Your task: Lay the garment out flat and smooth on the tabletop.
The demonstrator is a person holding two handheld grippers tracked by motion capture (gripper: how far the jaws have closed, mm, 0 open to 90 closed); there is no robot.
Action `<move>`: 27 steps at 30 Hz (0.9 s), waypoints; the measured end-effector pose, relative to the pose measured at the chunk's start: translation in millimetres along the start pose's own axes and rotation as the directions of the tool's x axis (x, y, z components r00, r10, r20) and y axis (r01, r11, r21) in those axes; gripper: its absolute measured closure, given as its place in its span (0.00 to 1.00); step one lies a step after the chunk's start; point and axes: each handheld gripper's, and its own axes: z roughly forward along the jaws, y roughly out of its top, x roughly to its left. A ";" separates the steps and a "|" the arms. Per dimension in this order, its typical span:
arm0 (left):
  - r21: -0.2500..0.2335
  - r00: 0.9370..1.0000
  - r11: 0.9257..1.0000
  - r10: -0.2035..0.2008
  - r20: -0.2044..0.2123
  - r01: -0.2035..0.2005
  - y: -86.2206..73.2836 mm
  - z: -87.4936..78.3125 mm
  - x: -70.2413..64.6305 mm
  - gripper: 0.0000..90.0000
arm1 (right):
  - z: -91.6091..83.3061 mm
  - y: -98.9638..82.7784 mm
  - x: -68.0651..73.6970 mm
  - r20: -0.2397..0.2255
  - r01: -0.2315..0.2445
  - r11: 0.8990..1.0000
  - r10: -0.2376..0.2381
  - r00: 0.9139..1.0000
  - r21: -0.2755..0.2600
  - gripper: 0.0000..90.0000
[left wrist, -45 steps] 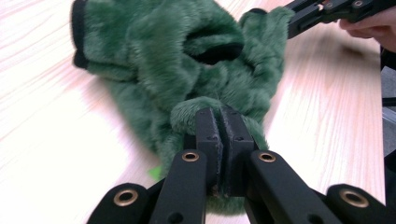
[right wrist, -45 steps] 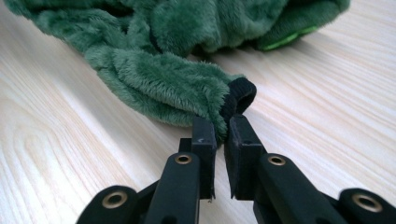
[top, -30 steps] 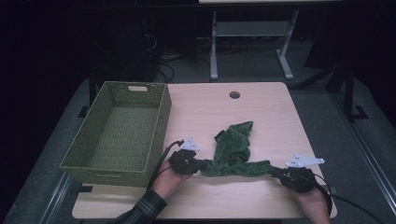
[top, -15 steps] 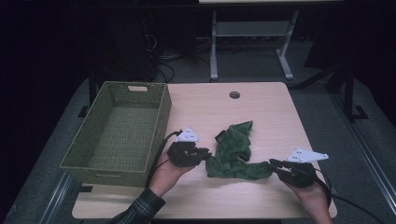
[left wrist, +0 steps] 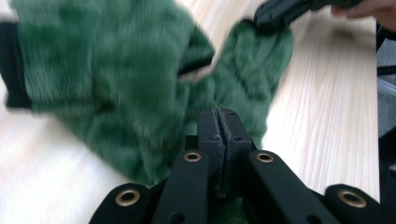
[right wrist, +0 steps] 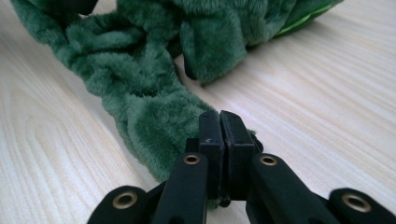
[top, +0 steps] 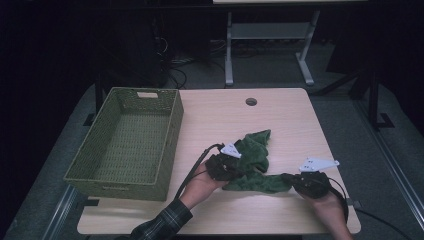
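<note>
A fuzzy dark green cloth (top: pixel 256 161) lies crumpled on the light wooden table (top: pixel 285 117), right of centre. My left gripper (top: pixel 236 172) is at the cloth's left edge. Its jaws have just been closing and now pinch the cloth (left wrist: pixel 107 84) at the tips (left wrist: pixel 218 114). My right gripper (top: pixel 287 179) is at the end of the cloth's lower strip. Its jaws have also just been closing, and the tips (right wrist: pixel 219 116) grip the green pile (right wrist: pixel 140 79). The right gripper (left wrist: pixel 280 14) appears at the far end of the cloth in the left gripper view.
A woven green basket (top: pixel 172 135) stands empty on the left part of the table. A round cable hole (top: pixel 251 101) sits near the table's far edge. Cables trail from both grippers toward the near edge. A white desk frame (top: pixel 265 45) stands behind the table.
My left gripper has moved right toward the right gripper, and the cloth's lower strip has bunched up shorter between them. The right gripper has hardly shifted.
</note>
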 end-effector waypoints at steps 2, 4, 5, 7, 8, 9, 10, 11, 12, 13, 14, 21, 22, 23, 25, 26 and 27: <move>0.006 1.000 1.000 -0.005 0.001 0.005 -6.7 -6.3 -0.6 0.99 | 1.7 -1.3 0.4 -0.005 -0.002 1.000 0.002 1.000 0.008 0.97; 0.016 1.000 1.000 -0.007 -0.001 0.007 -14.0 -13.2 -1.5 0.99 | 2.3 -2.3 1.9 -0.005 0.000 1.000 0.000 1.000 0.015 0.97; 0.016 1.000 1.000 -0.020 -0.001 0.020 -19.6 -16.1 -2.7 0.99 | 2.6 -2.6 2.1 -0.006 0.005 1.000 -0.004 1.000 0.017 0.97; 0.022 0.999 0.999 -0.034 0.003 0.034 -29.8 -20.9 -4.5 0.99 | 2.7 -3.6 3.0 -0.008 0.010 1.000 -0.010 1.000 0.027 0.97; 0.024 0.999 0.999 -0.041 0.009 0.041 -34.7 -23.3 -5.7 0.99 | 2.7 -4.1 3.8 -0.010 0.008 1.000 -0.008 1.000 0.030 0.97; 0.027 0.999 0.999 -0.047 0.014 0.047 -39.4 -25.3 -7.2 0.99 | 2.5 -4.7 4.3 -0.012 0.008 0.999 -0.008 1.000 0.031 0.97; 0.025 0.999 0.998 -0.051 0.016 0.051 -43.5 -27.3 -9.3 0.99 | 2.4 -5.4 4.6 -0.013 0.011 0.999 -0.010 1.000 0.030 0.97; 0.027 0.998 0.998 -0.052 0.019 0.052 -47.0 -29.4 -11.1 0.99 | 1.8 -6.1 5.2 -0.013 0.010 0.999 -0.010 1.000 0.033 0.97; 0.027 0.998 0.998 -0.057 0.025 0.056 -49.6 -30.2 -12.6 0.99 | 1.4 -6.8 5.4 -0.016 0.013 0.999 -0.012 1.000 0.032 0.97; 0.030 0.998 0.998 -0.061 0.026 0.061 -52.8 -30.5 -14.3 0.98 | 0.9 -7.3 5.9 -0.019 0.010 0.999 -0.009 1.000 0.031 0.97; 0.034 0.997 0.997 -0.071 0.036 0.069 -56.9 -29.7 -15.4 0.98 | 0.5 -8.0 6.5 -0.018 0.006 0.999 -0.006 1.000 0.034 0.97; 0.119 0.999 0.992 -0.033 -0.032 0.036 -63.6 -15.4 -11.9 1.00 | 4.0 -11.4 8.2 -0.021 0.027 0.996 -0.025 0.999 0.086 1.00; 0.120 0.999 0.992 -0.032 -0.032 0.036 -63.6 -15.0 -8.9 1.00 | 4.9 -11.8 8.5 -0.025 0.034 0.995 -0.032 0.999 0.095 1.00; 0.120 0.999 0.992 -0.032 -0.032 0.036 -63.6 -15.0 -8.9 1.00 | 4.9 -11.8 8.5 -0.025 0.034 0.995 -0.032 0.999 0.095 1.00; 0.138 0.998 0.990 -0.003 -0.056 0.011 -63.2 -17.0 -6.6 1.00 | 4.9 -12.0 10.0 -0.025 0.037 0.993 -0.035 0.999 0.108 1.00; 0.139 0.996 0.990 0.003 -0.087 0.009 -63.5 -18.8 -5.2 1.00 | 2.8 -13.2 10.7 -0.024 0.039 0.992 -0.036 0.999 0.118 1.00; 0.139 0.996 0.990 0.003 -0.087 0.009 -63.5 -18.8 -5.2 1.00 | 1.3 -14.4 10.9 -0.023 0.038 0.992 -0.035 0.999 0.121 1.00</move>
